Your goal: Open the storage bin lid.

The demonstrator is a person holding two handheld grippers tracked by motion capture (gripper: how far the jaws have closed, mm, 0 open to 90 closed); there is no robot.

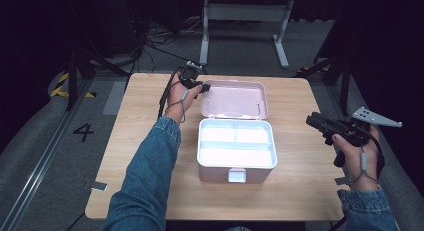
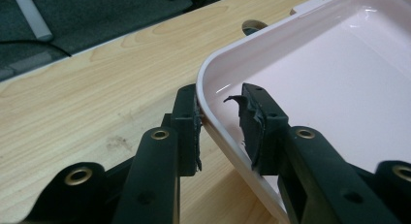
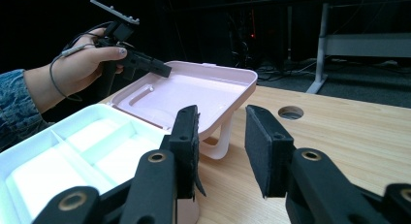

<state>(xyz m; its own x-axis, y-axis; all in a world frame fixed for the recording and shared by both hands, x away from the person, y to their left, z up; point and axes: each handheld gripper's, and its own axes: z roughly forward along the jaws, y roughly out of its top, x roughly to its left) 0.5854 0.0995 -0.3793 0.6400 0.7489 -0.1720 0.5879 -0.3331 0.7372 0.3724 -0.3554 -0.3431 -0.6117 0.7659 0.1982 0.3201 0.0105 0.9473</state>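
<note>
A pale pink box [image 1: 220,173] with a white divided tray inside stands open mid-table. Its lid [image 1: 235,98] lies back behind it, resting on its handle [image 3: 220,141]. My left gripper [image 1: 202,87] is at the lid's far left corner. In the left gripper view its jaws [image 2: 220,120] straddle the lid's rim [image 2: 213,112], one pad outside and one inside, shut on it. In the right gripper view that same gripper [image 3: 162,69] sits on the lid [image 3: 194,90] edge. My right gripper [image 1: 311,120] hovers to the right of the box, open [image 3: 223,136], with nothing between its pads.
The wooden table [image 1: 300,191] has a round cable hole [image 3: 291,112] near its back edge, behind the lid. A white latch [image 1: 236,175] sticks out at the box's front. Beyond the table stand a grey desk frame [image 1: 245,13] and floor cables [image 1: 150,41].
</note>
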